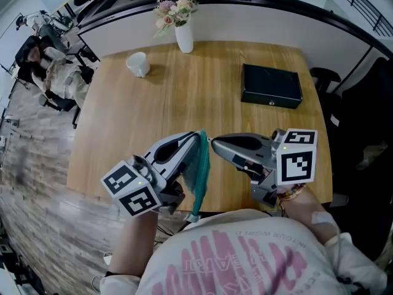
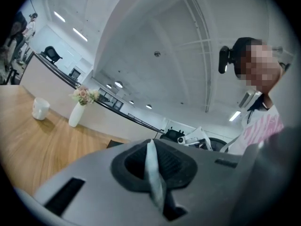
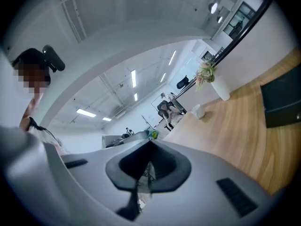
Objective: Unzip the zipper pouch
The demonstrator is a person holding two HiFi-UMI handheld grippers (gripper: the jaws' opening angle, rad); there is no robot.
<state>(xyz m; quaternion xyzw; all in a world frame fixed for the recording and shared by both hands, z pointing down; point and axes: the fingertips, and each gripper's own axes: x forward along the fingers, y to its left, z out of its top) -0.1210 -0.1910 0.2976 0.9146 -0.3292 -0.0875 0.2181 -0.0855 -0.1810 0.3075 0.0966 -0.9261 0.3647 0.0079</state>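
A teal zipper pouch (image 1: 198, 168) hangs in the air over the near edge of the wooden table (image 1: 202, 97), in front of my chest. My left gripper (image 1: 196, 136) is shut on the pouch's upper edge. In the left gripper view a thin pale strip of the pouch (image 2: 154, 173) is pinched between the closed jaws. My right gripper (image 1: 213, 141) meets the pouch's top from the right. It is shut on a small thin piece (image 3: 146, 172) that looks like the zipper pull. A bit of teal (image 3: 153, 134) shows just past its tips. The zipper's state is hidden.
A black box (image 1: 271, 85) lies on the table at the far right. A white vase with flowers (image 1: 183, 34) and a white cup (image 1: 138, 64) stand at the far side. A person sits in a chair (image 1: 52, 69) off to the left.
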